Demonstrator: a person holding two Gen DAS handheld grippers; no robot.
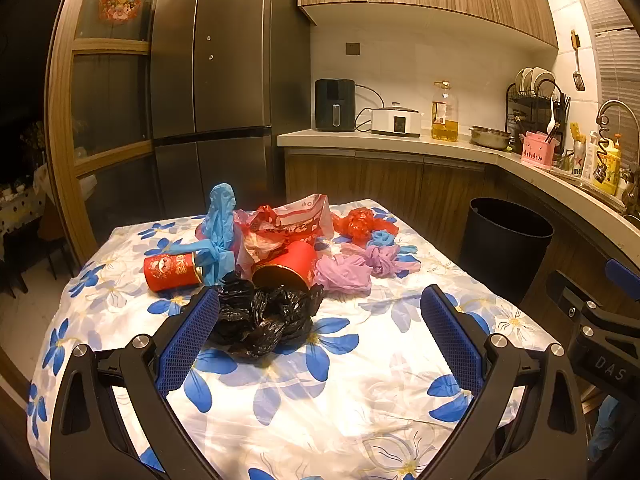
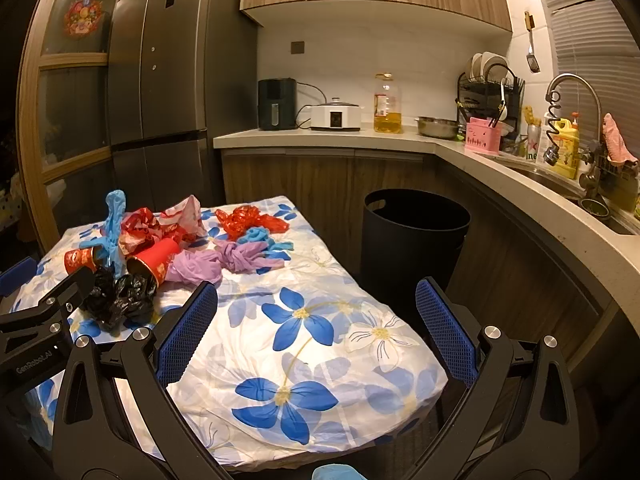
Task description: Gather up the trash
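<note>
A heap of trash lies at the far half of a table with a blue-flowered cloth [image 1: 340,392]. In it are a crumpled black bag [image 1: 264,320] [image 2: 120,296], two red tins [image 1: 172,272] [image 1: 288,268], blue gloves [image 1: 220,224], purple gloves [image 1: 360,268] [image 2: 224,260] and red plastic bags [image 1: 360,222] [image 2: 244,218]. My left gripper [image 1: 320,300] is open just short of the black bag, nothing between its pads. Over the table's near right corner my right gripper [image 2: 316,292] is open and empty too. A black bin [image 2: 412,236] [image 1: 504,248] stands on the floor right of the table.
An L-shaped counter [image 2: 400,138] runs behind and to the right, with an air fryer, cooker, oil bottle, dish rack and sink. A tall fridge [image 1: 216,80] stands behind the table on the left. The near half of the cloth holds nothing.
</note>
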